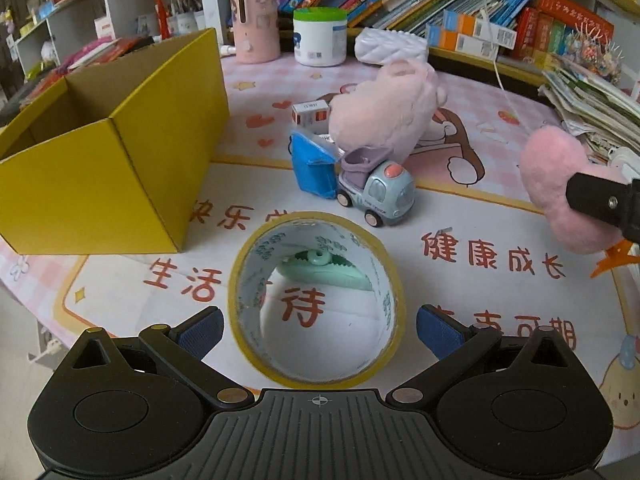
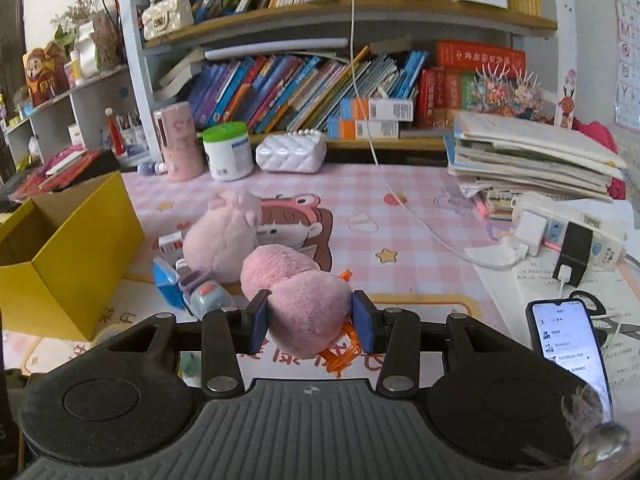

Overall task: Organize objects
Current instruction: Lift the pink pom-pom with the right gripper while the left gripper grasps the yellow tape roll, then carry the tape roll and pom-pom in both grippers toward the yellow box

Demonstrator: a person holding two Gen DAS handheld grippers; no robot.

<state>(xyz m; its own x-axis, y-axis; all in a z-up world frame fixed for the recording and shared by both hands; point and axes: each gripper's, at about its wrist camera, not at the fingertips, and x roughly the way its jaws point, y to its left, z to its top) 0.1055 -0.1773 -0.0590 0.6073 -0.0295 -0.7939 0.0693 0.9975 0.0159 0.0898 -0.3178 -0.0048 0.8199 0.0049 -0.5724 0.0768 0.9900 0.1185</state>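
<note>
Gripping fluffy pink heart plush (image 2: 308, 304), right gripper (image 2: 312, 322)

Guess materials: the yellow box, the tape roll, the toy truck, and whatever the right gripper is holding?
Yellow box: likely cardboard, matte yellow outside, brown inside.
Tape roll: yellowish adhesive tape on a printed white core, probably plastic film; slight sheen.
Toy truck: smooth moulded plastic, glossy highlights.
Pink plush, squeezed between the right gripper pads: fuzzy synthetic-looking pile, with an orange plastic-looking clip.
</note>
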